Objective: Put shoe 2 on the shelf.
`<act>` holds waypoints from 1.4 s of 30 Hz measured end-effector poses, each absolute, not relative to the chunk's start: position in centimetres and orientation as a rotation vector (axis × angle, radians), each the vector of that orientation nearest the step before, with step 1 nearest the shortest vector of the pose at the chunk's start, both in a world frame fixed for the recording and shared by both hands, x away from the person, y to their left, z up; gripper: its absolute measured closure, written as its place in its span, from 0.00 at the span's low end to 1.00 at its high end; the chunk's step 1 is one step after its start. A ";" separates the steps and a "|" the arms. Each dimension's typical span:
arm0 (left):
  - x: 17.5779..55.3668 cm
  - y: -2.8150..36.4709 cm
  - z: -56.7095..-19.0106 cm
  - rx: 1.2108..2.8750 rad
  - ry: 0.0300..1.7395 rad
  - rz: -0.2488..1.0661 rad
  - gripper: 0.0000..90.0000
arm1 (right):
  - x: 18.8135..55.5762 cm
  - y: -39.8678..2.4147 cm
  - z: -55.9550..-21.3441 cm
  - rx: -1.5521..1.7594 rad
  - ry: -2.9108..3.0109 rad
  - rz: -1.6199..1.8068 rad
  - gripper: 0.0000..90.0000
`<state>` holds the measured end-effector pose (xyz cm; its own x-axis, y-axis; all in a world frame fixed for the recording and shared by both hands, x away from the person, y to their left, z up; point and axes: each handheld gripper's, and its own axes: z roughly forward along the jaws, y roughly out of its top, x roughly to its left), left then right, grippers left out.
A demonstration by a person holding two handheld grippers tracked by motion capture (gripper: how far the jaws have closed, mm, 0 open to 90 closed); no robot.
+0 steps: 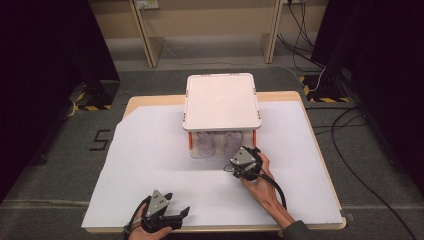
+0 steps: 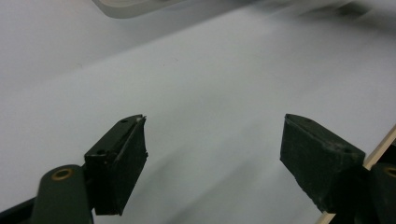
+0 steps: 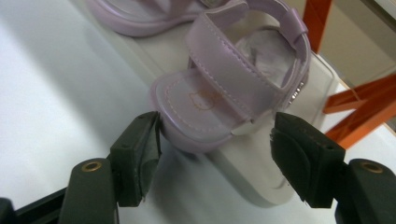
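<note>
A pair of lilac strap sandals sits on the low clear shelf of a small white-topped rack point(image 1: 222, 100) with orange posts. In the right gripper view the nearer sandal point(image 3: 219, 88) points its toe at me, and the other sandal point(image 3: 140, 14) lies beyond it. My right gripper point(image 3: 217, 135) is open, its jaws on either side of the nearer sandal's toe, not closed on it. In the high view this right gripper point(image 1: 245, 159) is at the rack's front right. My left gripper point(image 1: 167, 210) is open over bare white paper near the table's front edge, with nothing between its jaws point(image 2: 215, 140).
A white paper sheet point(image 1: 150, 165) covers the wooden table. Orange posts point(image 3: 359, 107) stand right of the sandal. The rack's edge point(image 2: 130, 7) lies far ahead of the left gripper. Cables point(image 1: 350, 165) run on the floor at the right.
</note>
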<state>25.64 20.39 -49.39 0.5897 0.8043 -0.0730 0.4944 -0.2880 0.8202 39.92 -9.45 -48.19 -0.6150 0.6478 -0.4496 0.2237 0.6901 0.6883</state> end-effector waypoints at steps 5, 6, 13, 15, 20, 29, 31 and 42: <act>25.7 20.4 -49.4 1.956 1.040 0.451 0.24 | 40.4 -9.7 -48.4 0.704 2.170 0.763 0.36; 25.7 20.4 -49.5 1.956 1.039 0.449 0.24 | 40.6 -9.7 -48.4 0.707 2.166 0.764 0.36; 25.7 20.5 -49.4 1.955 1.043 0.449 0.24 | 41.3 -9.6 -48.6 0.715 2.147 0.752 0.36; 25.7 20.4 -49.4 1.955 1.041 0.451 0.24 | 41.4 -9.6 -48.6 0.716 2.146 0.754 0.36; 25.7 20.4 -49.4 1.957 1.038 0.453 0.24 | 41.6 -9.6 -48.7 0.724 2.140 0.754 0.36; 25.7 20.3 -49.5 1.961 1.036 0.450 0.24 | 41.9 -9.7 -48.7 0.747 2.135 0.765 0.35; 25.7 20.3 -49.5 1.958 1.036 0.450 0.24 | 42.0 -9.7 -48.8 0.740 2.133 0.767 0.35; 25.7 20.4 -49.4 1.954 1.036 0.450 0.24 | 41.8 -9.9 -48.3 0.783 2.139 0.862 0.37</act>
